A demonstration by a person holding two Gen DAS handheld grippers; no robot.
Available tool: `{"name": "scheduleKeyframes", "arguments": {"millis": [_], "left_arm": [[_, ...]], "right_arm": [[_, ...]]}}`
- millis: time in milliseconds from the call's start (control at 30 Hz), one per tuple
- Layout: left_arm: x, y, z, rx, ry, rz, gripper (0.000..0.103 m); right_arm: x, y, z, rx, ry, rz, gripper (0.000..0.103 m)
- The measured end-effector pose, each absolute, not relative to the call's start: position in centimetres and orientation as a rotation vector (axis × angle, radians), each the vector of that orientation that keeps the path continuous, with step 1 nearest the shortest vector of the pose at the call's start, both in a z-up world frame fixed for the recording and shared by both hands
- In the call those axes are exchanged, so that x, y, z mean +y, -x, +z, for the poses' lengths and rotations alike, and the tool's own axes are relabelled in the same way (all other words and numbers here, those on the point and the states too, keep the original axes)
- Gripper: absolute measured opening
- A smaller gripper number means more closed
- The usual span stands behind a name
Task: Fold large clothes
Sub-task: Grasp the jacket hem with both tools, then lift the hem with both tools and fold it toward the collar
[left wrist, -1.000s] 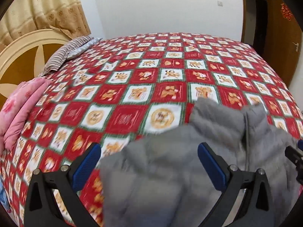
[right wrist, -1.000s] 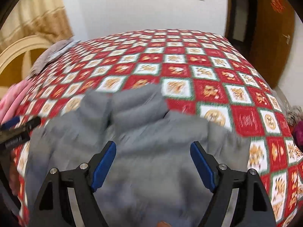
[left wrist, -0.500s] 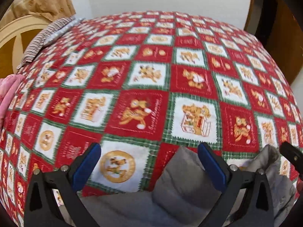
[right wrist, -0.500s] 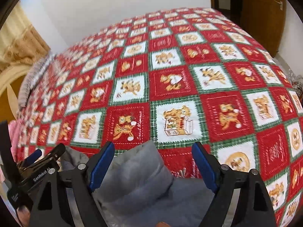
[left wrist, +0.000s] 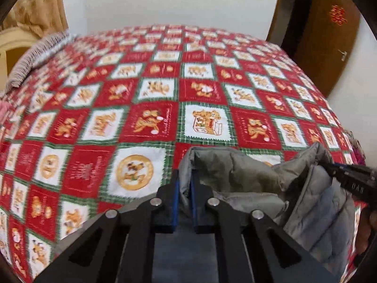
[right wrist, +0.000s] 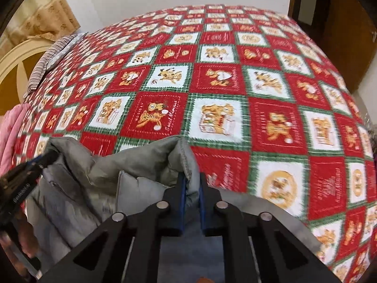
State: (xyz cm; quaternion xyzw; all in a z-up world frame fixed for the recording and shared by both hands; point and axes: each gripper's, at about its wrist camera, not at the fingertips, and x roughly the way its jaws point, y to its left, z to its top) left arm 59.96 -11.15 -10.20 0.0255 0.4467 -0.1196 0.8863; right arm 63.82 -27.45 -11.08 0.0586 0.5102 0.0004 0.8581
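Note:
A grey padded jacket point(left wrist: 254, 184) lies at the near edge of a bed with a red, white and green patchwork quilt point(left wrist: 150, 108). My left gripper point(left wrist: 183, 188) is shut on a corner of the jacket's edge, fabric pinched between the blue pads. My right gripper point(right wrist: 190, 188) is shut on the jacket's point(right wrist: 141, 165) other corner. The stretch of jacket between the two hangs bunched and slack. The right gripper also shows at the right edge of the left wrist view point(left wrist: 353, 176), and the left gripper at the left edge of the right wrist view point(right wrist: 26, 172).
A striped pillow point(left wrist: 35, 54) and a cream headboard point(right wrist: 16, 59) are at the far left. Pink bedding point(right wrist: 11, 136) lies at the left edge. A brown door point(left wrist: 329, 35) stands at the far right, beyond the bed.
Both grippers have closed from wide open onto the jacket's edge. The jacket's corners are lifted off the quilt, and both views now look further across the bed.

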Motion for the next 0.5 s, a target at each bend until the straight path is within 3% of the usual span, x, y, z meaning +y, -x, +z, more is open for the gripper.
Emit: {"name": "scheduleKeyframes", "arguments": {"millis": [233, 500], "left_arm": [[-8.9, -55.2, -10.6, 0.851, -0.094, -0.255, 0.006], [-8.5, -52.4, -14.3, 0.884, -0.129, -0.221, 0.005]], "right_arm": [[-27.8, -58.9, -9.7, 1.001, -0.031, -0.010, 0.003], [-27.6, -54.3, -12.8, 0.972, -0.010, -0.008, 0.002]]}}
